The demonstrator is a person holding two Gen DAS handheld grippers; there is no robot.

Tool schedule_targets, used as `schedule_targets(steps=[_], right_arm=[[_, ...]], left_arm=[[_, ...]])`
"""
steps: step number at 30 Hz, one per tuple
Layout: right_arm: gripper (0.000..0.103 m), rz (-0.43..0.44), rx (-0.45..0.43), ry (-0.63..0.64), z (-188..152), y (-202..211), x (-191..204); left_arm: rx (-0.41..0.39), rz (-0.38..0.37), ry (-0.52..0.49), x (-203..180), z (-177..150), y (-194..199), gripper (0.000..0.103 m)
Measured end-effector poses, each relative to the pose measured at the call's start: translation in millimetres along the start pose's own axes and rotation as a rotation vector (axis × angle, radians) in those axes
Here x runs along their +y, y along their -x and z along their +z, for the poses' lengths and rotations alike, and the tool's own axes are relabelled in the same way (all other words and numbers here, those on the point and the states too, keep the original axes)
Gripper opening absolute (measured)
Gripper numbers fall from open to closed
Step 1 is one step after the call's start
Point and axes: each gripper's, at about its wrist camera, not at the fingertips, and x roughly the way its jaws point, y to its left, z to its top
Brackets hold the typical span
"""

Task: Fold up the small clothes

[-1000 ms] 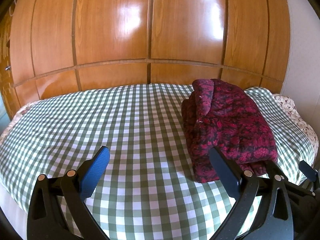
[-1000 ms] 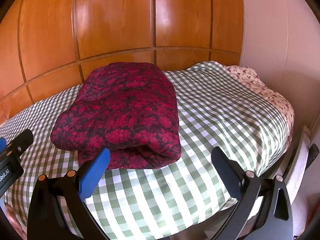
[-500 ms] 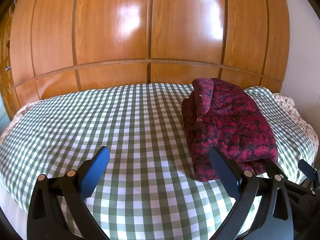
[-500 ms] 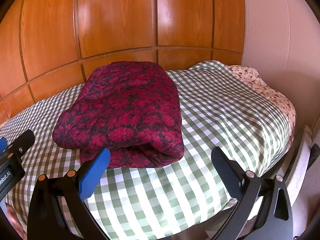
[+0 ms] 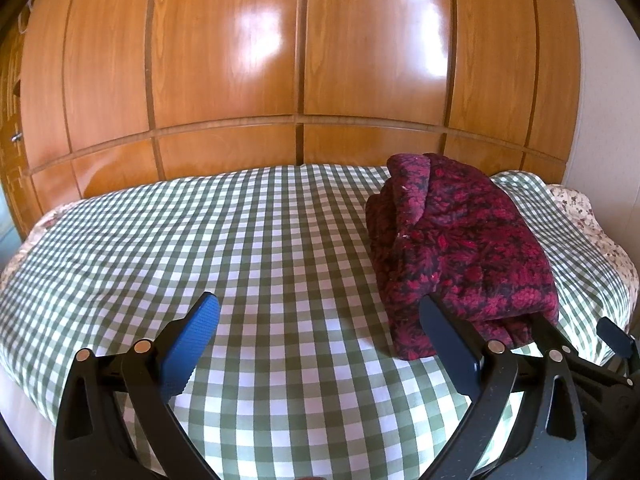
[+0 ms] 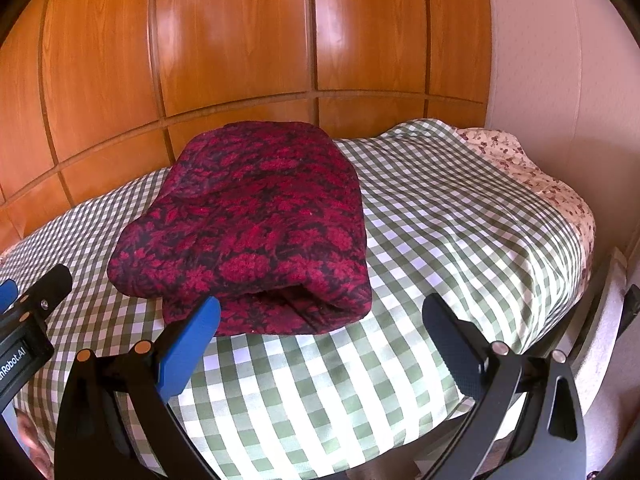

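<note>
Folded red-and-black knit garment [image 6: 256, 232] lies on the green gingham bedcover [image 6: 440, 216], long axis running away toward the wooden wardrobe [image 6: 240, 40]. Right gripper [image 6: 320, 312] nearer, near edge just ahead-left; left gripper [image 5: 318, 312] sees it to its right. Both spread wide, holding nothing.

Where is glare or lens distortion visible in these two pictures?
Left wrist view: bright glare patches on the wooden wardrobe doors, whose panel lines bow. Right wrist view: weaker glare on the doors, sunlit sheen on the checked sheet, dark corners.
</note>
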Motion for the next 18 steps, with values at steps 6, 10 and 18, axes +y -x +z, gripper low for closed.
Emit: schedule_targets(steps=[6,10,18], right_arm=[[0.101,0.005,-0.002,-0.001,-0.4,-0.3,0.0],[0.101,0.007,0.003,0.0,-0.9,-1.2,-0.1],[0.101,0.015,0.004,0.002,-0.3,-2.1,-0.5]], left_arm=[[-0.001,0.001,-0.002,1.1,-0.8,0.4,0.099],[0.0,-0.002,0.0,1.4,-0.8,0.4,0.099],[0.005,-0.019,0.0,2.9,-0.2,0.1,0.099]])
